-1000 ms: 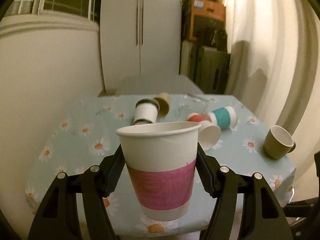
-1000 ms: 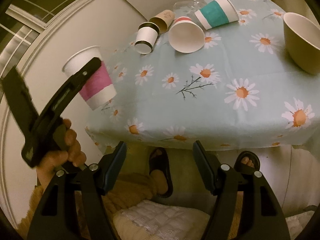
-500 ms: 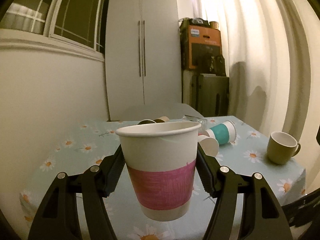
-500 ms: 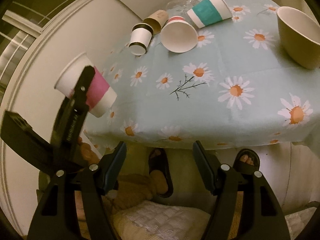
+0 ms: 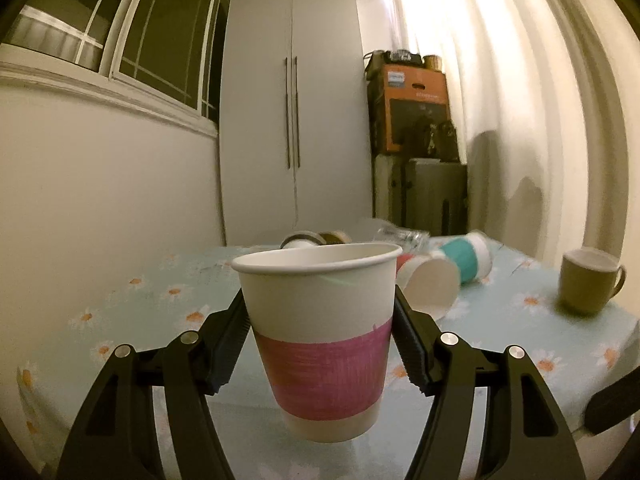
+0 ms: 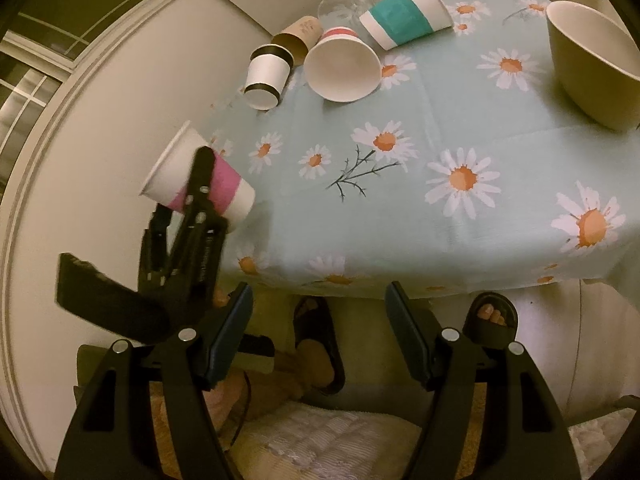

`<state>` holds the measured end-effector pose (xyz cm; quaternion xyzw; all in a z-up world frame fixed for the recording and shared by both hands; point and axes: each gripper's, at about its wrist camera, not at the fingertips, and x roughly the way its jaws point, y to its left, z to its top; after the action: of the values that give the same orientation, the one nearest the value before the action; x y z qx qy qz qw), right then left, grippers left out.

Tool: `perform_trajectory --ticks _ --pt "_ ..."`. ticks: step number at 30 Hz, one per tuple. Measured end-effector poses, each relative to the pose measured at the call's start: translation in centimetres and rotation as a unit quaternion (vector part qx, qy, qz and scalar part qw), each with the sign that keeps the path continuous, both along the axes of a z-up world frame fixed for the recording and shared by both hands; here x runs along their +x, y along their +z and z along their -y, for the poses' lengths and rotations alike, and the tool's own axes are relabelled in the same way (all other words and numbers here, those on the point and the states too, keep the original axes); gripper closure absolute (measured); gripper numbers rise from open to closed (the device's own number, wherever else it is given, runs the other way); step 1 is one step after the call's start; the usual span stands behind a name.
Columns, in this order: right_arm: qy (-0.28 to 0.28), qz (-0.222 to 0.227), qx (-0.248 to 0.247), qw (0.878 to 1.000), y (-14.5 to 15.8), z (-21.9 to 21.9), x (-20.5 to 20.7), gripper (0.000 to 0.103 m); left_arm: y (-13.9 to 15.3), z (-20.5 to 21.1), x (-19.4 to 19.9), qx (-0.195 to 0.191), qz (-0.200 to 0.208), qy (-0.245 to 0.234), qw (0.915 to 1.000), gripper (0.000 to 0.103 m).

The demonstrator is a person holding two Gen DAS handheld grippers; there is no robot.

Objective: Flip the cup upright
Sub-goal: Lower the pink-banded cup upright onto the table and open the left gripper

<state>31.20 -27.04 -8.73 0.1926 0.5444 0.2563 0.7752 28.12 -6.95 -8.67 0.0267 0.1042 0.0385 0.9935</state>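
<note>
I am holding the left gripper (image 5: pixel 320 344) tight on the pink cup (image 5: pixel 320 336). Its two black fingers (image 5: pixel 226 344) are pressing on the cup's left and right sides. In the left wrist view the cup's open mouth is pointing up and it is leaning just a little. The cup's bottom is hanging over the near left part of the table (image 5: pixel 136 312), and I cannot tell if it is touching the cloth. In the right wrist view the same pink cup (image 6: pixel 196 178) is sitting in the left gripper (image 6: pixel 200 200) by the table's near left corner.

I am holding the right gripper (image 6: pixel 320 332) wide, with nothing in it. It is hanging off the near edge of the table (image 6: pixel 460 232), over the person's feet in black sandals (image 6: pixel 320 340).

Going farther, the cloth with daisies is bare in the middle. On the right an olive mug (image 6: pixel 588 64) is standing up.

At the far side, cups are lying on their sides, close together. A white cup with black bands (image 6: pixel 267 76) is on the left. A brown cup (image 6: pixel 300 36) is just behind it. A big white cup with a red band (image 6: pixel 342 66) is showing its open mouth to me. A teal cup (image 6: pixel 404 14) is to its right. Something clear, like a glass (image 6: pixel 348 6), is lying behind them.

Past the table, a tall white cupboard (image 5: pixel 292 120) is standing by the wall, and an orange box (image 5: pixel 414 112) is sitting on dark things to its right.
</note>
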Motion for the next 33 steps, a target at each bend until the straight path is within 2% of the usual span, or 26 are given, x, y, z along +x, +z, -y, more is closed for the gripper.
perform_trajectory --ticks 6,13,16,18,24,31,33 --pt "-0.001 -0.006 -0.005 1.000 -0.3 -0.2 0.2 0.035 -1.9 -0.6 0.5 0.003 -0.002 0.013 0.9999 0.037" --pt "-0.001 -0.011 -0.013 1.000 -0.5 -0.4 0.5 0.035 -2.8 -0.2 0.5 0.008 -0.002 0.020 0.9998 0.036" --pt "-0.002 -0.012 -0.015 1.000 -0.5 -0.3 0.6 0.035 -2.8 -0.3 0.4 0.004 -0.002 0.020 0.9998 0.031" --pt "-0.003 -0.012 -0.016 1.000 -0.5 -0.3 0.5 0.035 -2.7 -0.3 0.4 0.004 -0.002 0.024 0.9997 0.025" --pt "-0.008 -0.014 -0.017 1.000 -0.6 -0.2 0.6 0.034 -2.1 -0.4 0.0 0.005 0.000 0.023 0.9997 0.025" --pt "-0.022 -0.011 -0.019 1.000 -0.7 0.6 0.4 0.033 -0.2 -0.3 -1.2 0.007 0.005 0.014 0.9999 0.024" --pt "-0.031 -0.013 -0.020 0.999 -0.7 0.9 0.3 0.033 0.8 -0.3 -1.7 0.010 0.000 0.007 0.9999 0.019"
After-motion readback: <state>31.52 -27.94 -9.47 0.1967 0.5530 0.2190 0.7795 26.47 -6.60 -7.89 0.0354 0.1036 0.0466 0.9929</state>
